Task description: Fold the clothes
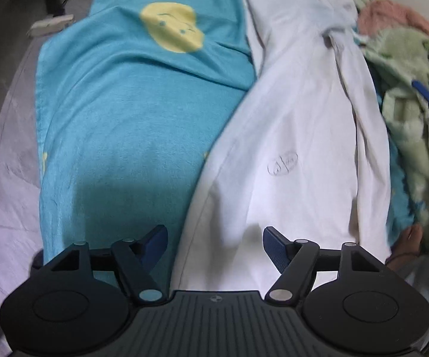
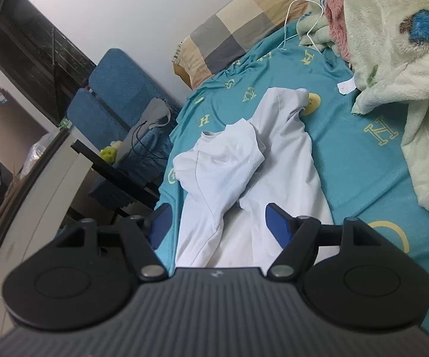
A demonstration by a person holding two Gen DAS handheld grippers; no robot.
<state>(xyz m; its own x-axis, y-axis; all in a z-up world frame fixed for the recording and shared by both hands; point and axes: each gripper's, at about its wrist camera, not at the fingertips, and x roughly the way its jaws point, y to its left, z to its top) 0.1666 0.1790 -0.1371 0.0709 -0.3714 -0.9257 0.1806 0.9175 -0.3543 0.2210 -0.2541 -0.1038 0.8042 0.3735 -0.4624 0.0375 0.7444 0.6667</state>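
Observation:
A white long-sleeved garment (image 1: 297, 125) lies stretched out on a teal bed sheet (image 1: 131, 125). In the right wrist view the garment (image 2: 244, 160) lies lengthwise with one sleeve folded across its body. My left gripper (image 1: 215, 242) is open and empty, just above the garment's near edge where it meets the sheet. My right gripper (image 2: 215, 223) is open and empty, hovering over the garment's near end, with the fabric between the spread fingers but not pinched.
A fluffy green and pink blanket (image 2: 393, 44) is heaped along the right side of the bed. A checked pillow (image 2: 238, 26) lies at the head. A blue chair (image 2: 116, 95) and a dark table (image 2: 116, 175) stand left of the bed. The sheet (image 2: 363, 154) lies between garment and blanket.

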